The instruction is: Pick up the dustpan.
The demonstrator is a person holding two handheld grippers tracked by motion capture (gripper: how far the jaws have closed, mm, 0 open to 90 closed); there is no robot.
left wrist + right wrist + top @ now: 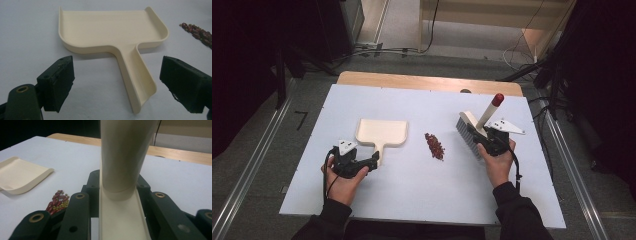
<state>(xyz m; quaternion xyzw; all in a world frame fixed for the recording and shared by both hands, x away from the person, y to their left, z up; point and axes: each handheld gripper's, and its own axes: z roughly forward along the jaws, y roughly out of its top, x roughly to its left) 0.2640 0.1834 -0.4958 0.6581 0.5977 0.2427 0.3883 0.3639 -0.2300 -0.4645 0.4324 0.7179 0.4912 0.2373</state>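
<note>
From above: cream plastic dustpan (382, 133) flat on white table (412, 200), small heap of red beans (435, 146) between it and cream brush with red-tipped handle (479, 126).

Along left gripper (117, 85): jaws spread wide, either side of the dustpan's handle, not touching.

Along right gripper (117, 202): jaws clamped on the brush's base, beans at left.

A white table in a dim room with grey floor

The white tabletop (422, 190) lies on a wooden board (427, 81) whose light edge shows at the far side. The floor (452, 60) around is grey carpet, with metal rails (259, 150) running along both sides of the table. Black cables (382, 50) lie on the floor behind. Further back stands pale wooden furniture (492, 12). The left and right corners are very dark.
</note>
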